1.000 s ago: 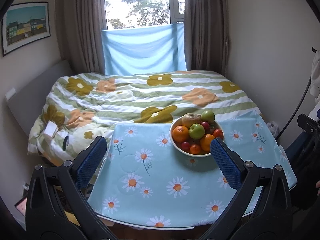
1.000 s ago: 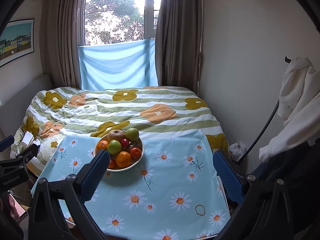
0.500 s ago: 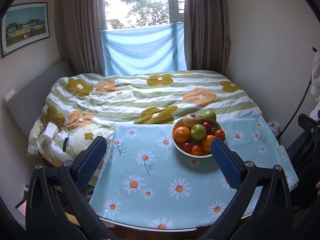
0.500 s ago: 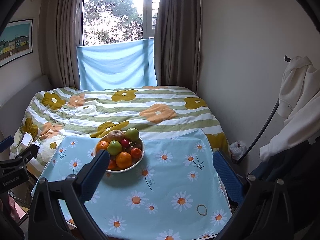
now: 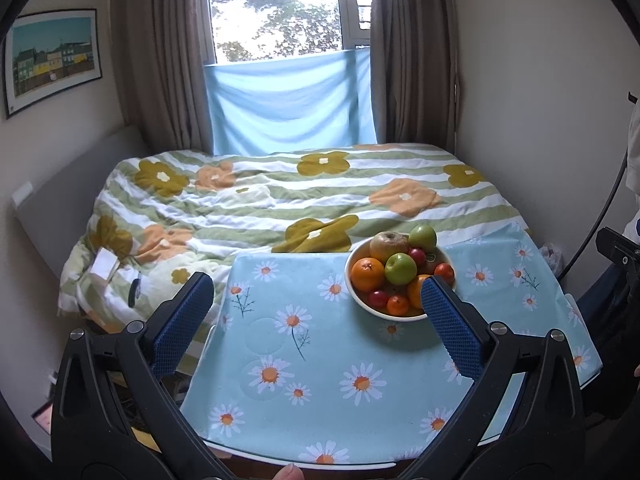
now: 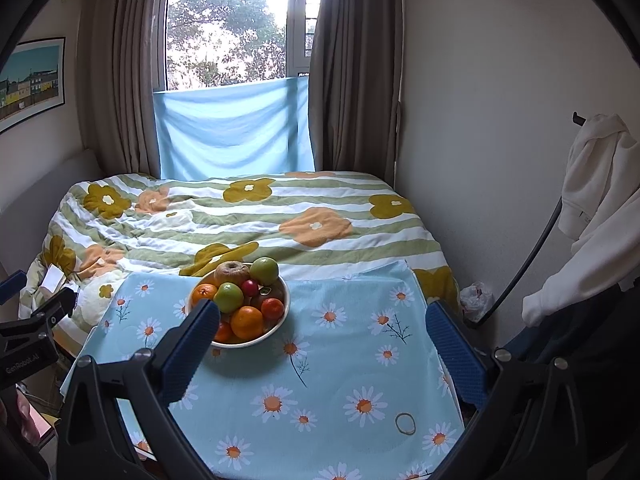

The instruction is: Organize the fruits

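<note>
Both claws edge nearer vs 1 s ago; left claw [image 5: 316,300] & right claw [image 6: 324,332] gape wide, empty. Round white bowl [image 5: 362,302] of mixed fruit [image 5: 400,268] sits ahead, fruit all piled inside.

We are in a home bedroom: ahead of the tongs a bed [image 5: 304,200] with a flowered quilt [image 6: 248,220] fills the room, curtains [image 6: 116,80] frame the window [image 5: 280,8] beyond, a framed picture [image 5: 52,56] hangs left, and a white garment [image 6: 596,200] hangs right.
</note>
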`<action>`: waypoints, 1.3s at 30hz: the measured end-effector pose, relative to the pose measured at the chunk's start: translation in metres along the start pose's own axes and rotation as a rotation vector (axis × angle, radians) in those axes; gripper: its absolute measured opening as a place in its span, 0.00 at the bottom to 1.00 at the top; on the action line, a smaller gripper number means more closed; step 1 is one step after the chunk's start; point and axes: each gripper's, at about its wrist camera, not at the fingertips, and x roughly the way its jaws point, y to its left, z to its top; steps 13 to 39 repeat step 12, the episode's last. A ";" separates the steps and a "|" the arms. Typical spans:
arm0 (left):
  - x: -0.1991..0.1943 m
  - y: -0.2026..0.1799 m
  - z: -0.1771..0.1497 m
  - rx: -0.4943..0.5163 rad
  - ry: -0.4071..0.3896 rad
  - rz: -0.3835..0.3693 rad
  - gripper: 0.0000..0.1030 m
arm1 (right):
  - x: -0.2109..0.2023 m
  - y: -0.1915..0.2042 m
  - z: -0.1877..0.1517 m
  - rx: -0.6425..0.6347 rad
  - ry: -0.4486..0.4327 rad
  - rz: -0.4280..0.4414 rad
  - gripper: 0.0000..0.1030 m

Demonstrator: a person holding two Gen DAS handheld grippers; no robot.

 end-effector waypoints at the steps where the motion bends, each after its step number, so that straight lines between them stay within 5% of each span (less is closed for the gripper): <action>1: 0.000 -0.002 0.000 0.003 -0.005 0.003 1.00 | 0.000 0.000 0.000 -0.001 -0.002 -0.001 1.00; 39: -0.003 0.000 0.000 0.006 -0.031 0.021 1.00 | 0.003 0.001 0.001 0.000 -0.002 0.004 1.00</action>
